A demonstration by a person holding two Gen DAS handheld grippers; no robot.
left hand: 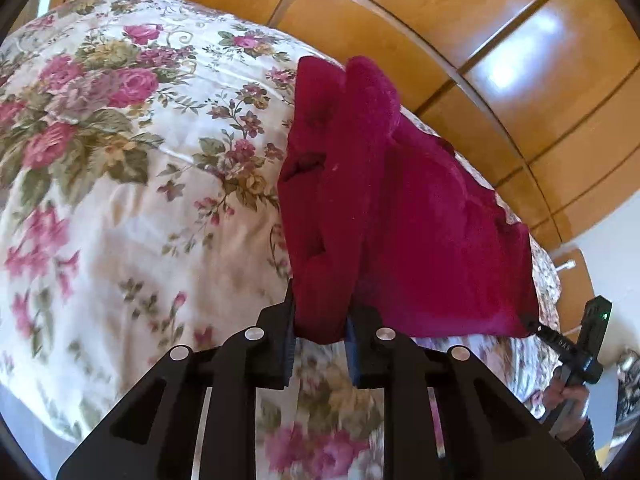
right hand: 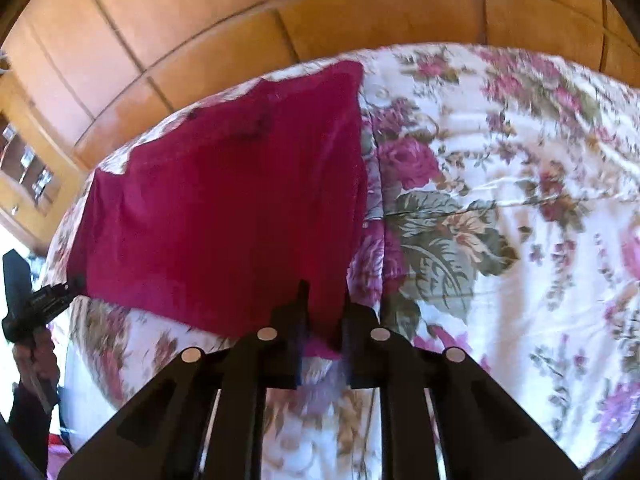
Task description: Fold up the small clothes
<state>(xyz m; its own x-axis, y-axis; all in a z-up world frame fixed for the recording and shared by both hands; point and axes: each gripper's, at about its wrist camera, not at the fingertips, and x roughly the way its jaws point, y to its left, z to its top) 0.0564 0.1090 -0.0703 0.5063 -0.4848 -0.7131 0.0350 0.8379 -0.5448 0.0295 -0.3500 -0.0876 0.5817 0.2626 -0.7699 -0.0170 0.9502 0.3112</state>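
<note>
While the crimson garment (left hand: 432,240) is hanging stretched between the two tools, its near hem is lifting clear of the floral bedspread (left hand: 120,184) and its far part is lying on the bed toward the wooden wardrobe doors (left hand: 500,40). On the left, the bedspread is spreading wide and bare of anything else, giving plenty of room on that side. The left gripper (left hand: 322,332) is pinching a bunched, thick fold of the cloth, its jaws drawn narrow with the fabric squeezed between them; from there the bunch is running away from the tool toward the wardrobe, so the garment's long axis seems to be pointing from the near hem to the far edge of the bed.

Moving rightward, the hem is running taut across to the right gripper (right hand: 322,326), which is clamping the other near corner with its jaws almost together on the cloth. In the left wrist view that same tool (left hand: 538,328) is showing at the garment's lower right corner, with a hand (left hand: 568,396) around its handle. Past it, the bed's edge is dropping away close by, and a pale wall (left hand: 608,232) is standing just beyond. From the right wrist view, open bedspread is stretching out again to the right of the cloth's straight side edge.
</note>
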